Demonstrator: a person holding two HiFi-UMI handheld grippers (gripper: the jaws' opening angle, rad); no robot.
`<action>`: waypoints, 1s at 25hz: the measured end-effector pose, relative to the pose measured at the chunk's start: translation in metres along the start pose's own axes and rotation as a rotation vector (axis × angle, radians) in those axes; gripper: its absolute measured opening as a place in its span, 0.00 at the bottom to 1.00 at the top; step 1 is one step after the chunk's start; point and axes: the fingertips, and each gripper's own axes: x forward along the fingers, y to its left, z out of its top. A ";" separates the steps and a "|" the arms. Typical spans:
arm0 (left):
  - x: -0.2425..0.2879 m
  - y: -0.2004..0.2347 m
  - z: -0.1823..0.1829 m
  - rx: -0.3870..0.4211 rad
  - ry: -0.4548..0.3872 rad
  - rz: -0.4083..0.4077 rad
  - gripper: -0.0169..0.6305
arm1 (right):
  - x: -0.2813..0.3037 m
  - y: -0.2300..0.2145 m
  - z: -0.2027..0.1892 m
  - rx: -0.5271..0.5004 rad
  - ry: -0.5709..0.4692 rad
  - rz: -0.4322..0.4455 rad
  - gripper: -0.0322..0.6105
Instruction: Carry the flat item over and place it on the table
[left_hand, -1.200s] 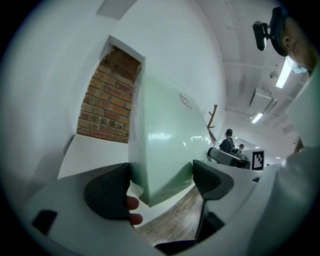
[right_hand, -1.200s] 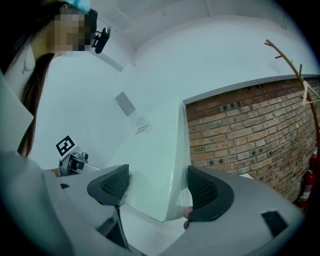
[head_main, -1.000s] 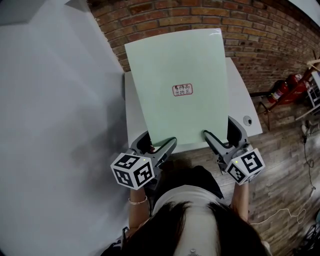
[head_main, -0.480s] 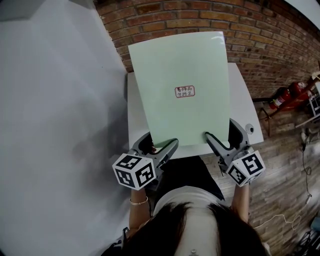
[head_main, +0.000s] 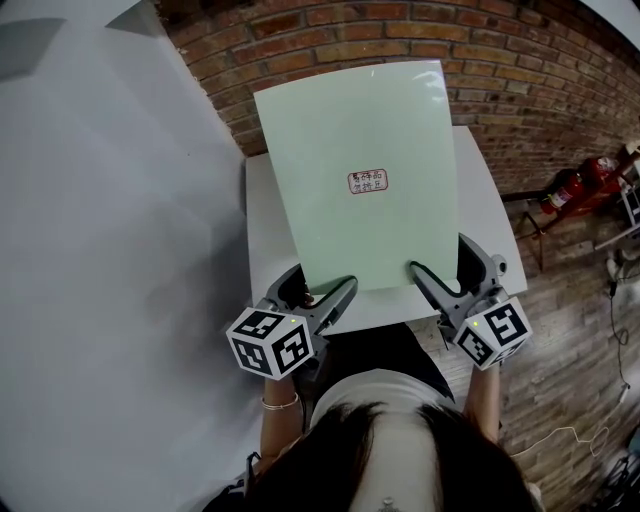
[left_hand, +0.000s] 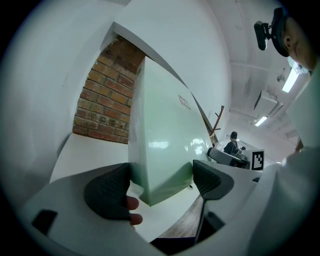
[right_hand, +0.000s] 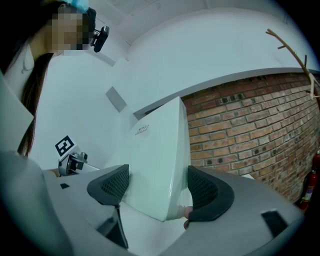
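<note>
I hold a pale green flat board (head_main: 360, 150) with a small red label (head_main: 367, 181), tilted up over the white table (head_main: 268, 230). My left gripper (head_main: 320, 286) is shut on the board's near left corner. The right gripper (head_main: 445, 268) is shut on the near right corner. In the left gripper view the board (left_hand: 160, 140) stands between both pads of the left gripper (left_hand: 160, 187), and a fingertip (left_hand: 132, 203) shows beside the left pad. The right gripper view shows the board (right_hand: 160, 165) clamped in the right gripper (right_hand: 155, 187).
A white wall (head_main: 100, 250) runs along the table's left side and a brick wall (head_main: 520, 70) stands behind it. A red fire extinguisher (head_main: 575, 185) lies on the wooden floor (head_main: 560, 330) to the right. People sit far off in the left gripper view.
The table's near edge has come closer to me, so the board and both grippers now reach slightly further over the tabletop. Both grips are unchanged.
</note>
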 end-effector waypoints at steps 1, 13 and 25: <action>0.004 0.001 0.001 0.001 0.001 0.001 0.64 | 0.002 -0.004 0.000 0.001 0.000 0.001 0.63; 0.036 0.021 0.017 -0.010 0.016 0.043 0.64 | 0.039 -0.036 -0.004 0.031 0.030 0.033 0.63; 0.059 0.047 0.023 -0.053 0.033 0.078 0.64 | 0.076 -0.056 -0.013 0.057 0.069 0.065 0.63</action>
